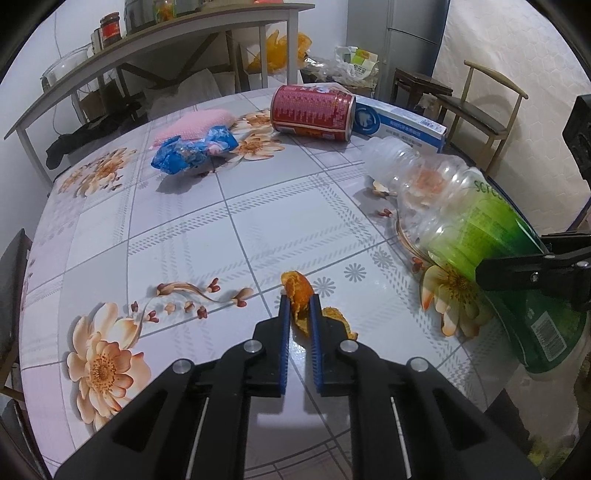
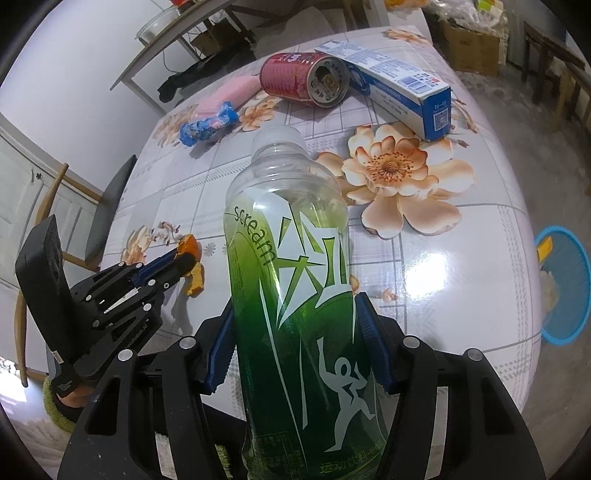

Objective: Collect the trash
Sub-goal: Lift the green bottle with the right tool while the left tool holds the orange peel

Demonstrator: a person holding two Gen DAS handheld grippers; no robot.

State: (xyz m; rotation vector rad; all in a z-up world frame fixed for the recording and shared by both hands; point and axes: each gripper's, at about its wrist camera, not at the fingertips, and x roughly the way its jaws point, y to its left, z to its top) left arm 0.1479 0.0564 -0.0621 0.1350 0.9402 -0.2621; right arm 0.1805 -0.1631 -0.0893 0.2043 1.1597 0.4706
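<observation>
My left gripper (image 1: 299, 299) is shut on a piece of orange peel (image 1: 297, 290) at the near part of the flowered table; a second peel piece (image 1: 338, 317) lies just right of it. It also shows in the right wrist view (image 2: 184, 258). My right gripper (image 2: 293, 306) is shut on an empty green-labelled plastic bottle (image 2: 291, 258), held above the table; the bottle also shows in the left wrist view (image 1: 472, 218). A red can (image 1: 312, 112), a blue-and-white box (image 1: 399, 125), a blue wrapper (image 1: 192, 151) and a pink cloth (image 1: 195, 125) lie at the far side.
A blue bin (image 2: 565, 284) stands on the floor right of the table (image 2: 461, 295). Chairs (image 1: 480, 107) stand at the far right and one chair (image 2: 107, 214) at the left. A shelf with jars (image 1: 110, 33) and bags lies behind the table.
</observation>
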